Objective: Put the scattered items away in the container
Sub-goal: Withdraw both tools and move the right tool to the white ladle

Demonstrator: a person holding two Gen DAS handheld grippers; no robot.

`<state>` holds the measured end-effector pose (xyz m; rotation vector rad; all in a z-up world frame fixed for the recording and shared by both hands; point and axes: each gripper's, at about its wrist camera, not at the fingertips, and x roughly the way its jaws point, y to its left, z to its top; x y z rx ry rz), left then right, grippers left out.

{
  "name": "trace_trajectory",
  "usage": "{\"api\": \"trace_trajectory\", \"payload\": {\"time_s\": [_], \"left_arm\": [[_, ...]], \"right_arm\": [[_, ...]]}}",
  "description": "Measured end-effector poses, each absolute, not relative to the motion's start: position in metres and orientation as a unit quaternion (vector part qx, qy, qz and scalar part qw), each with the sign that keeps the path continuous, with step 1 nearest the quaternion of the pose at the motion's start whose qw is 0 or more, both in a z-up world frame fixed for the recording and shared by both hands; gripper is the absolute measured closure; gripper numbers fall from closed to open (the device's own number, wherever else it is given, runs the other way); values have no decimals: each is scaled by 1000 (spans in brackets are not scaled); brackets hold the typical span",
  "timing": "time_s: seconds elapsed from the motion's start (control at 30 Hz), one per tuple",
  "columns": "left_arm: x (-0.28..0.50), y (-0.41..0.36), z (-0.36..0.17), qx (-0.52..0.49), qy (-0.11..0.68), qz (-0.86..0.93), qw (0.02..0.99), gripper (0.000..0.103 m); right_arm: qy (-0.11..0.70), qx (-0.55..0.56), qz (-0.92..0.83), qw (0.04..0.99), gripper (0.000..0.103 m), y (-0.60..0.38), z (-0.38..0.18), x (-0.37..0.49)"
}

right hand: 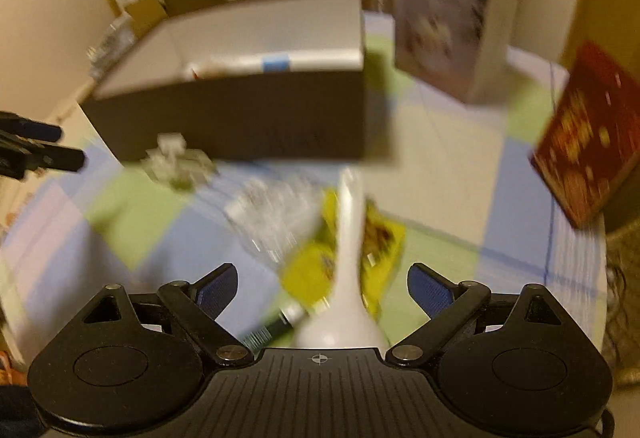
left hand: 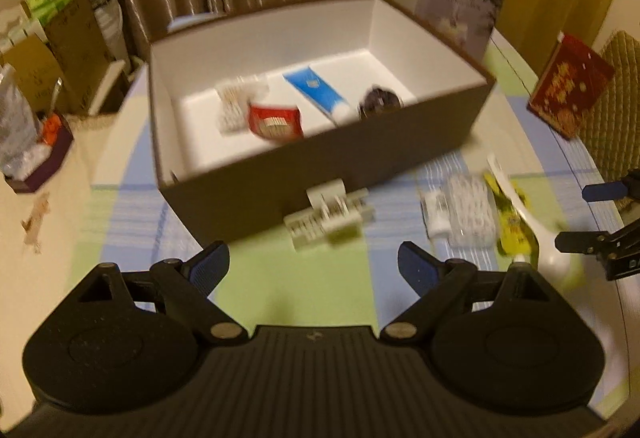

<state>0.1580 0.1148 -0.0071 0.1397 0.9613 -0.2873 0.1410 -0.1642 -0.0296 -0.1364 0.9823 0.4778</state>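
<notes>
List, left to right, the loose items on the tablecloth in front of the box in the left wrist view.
White plastic clip-like piece → small white rectangular block → clear plastic packet → yellow snack packet with the white plastic spoon lying across it.

Left gripper (left hand: 313,270) spread wide, empty, above checked tablecloth (left hand: 280,278). Ahead: brown box (left hand: 320,162) holding blue tube (left hand: 320,94), red packet (left hand: 274,122), dark round item (left hand: 378,103). White clip-like piece (left hand: 330,216) just before box; white spoon (left hand: 532,222) on yellow packet (left hand: 512,218), right.
</notes>
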Motion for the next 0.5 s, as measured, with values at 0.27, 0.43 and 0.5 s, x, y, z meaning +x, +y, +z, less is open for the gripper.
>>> {"api": "trace_trajectory", "payload": {"time_s": [0.27,0.43,0.5], "left_arm": [[169,116,-30,63,475,-138,867,19],[181,115,-39,65,482,-138,863,21],[186,114,-43,66,486,-139,860,21]], "right_arm": [[493,-44,218,841,40,-175,-50,158],[508,-44,220,831,53,-172,-61,172],[512,-45,220,829,53,-171,-65,175]]}}
